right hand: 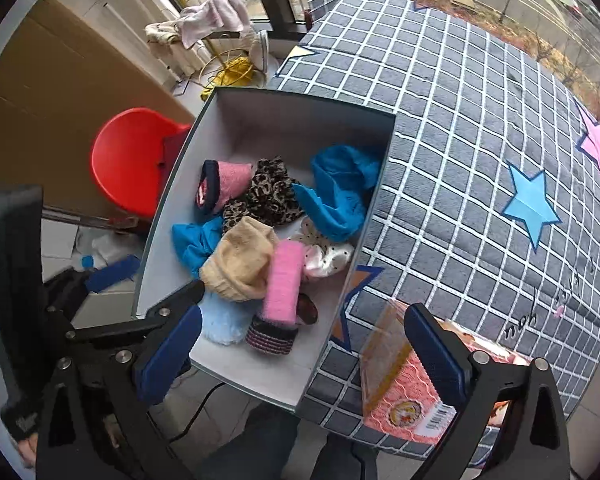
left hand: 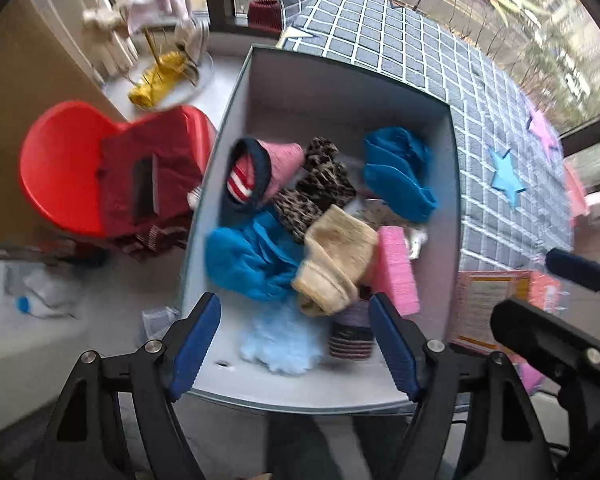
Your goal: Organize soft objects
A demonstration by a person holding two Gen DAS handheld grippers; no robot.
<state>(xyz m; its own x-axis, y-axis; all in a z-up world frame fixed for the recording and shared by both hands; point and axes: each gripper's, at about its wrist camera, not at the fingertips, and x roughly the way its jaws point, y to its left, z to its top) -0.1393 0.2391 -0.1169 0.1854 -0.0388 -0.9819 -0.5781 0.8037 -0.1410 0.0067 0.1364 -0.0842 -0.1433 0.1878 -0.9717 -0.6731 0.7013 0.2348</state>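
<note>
While both grippers hang above the near rim, the open grey box (left hand: 332,92) fills the middle of the left wrist view and holds a heap of soft things. At its left side lies a pink sock with a navy cuff (left hand: 268,168), and below it a bright blue cloth (left hand: 248,260) bunched against the left wall. Toward the centre sits a leopard-print piece (left hand: 316,188), with a beige knitted sock (left hand: 336,256) lying partly over it. At the lower centre of the frame a pale blue fluffy item (left hand: 280,344) rests on the box floor, just beside a striped purple cuff (left hand: 352,336). Right of the beige sock stands a pink sponge-like block (left hand: 396,268), and above it a second blue cloth (left hand: 400,172) leans on the right wall; a white dotted fabric (right hand: 324,252) shows beneath it in the right wrist view. The box rests on a grey checked blanket (left hand: 480,92) with star patches, and a pink packet (right hand: 400,392) lies on that blanket at the lower right. A red chair (left hand: 60,160) sits at the far left. The left gripper (left hand: 296,344) has its jaws spread wide with nothing between them, and the right gripper (right hand: 304,356) is likewise wide apart and empty, straddling the box's near right corner.
</note>
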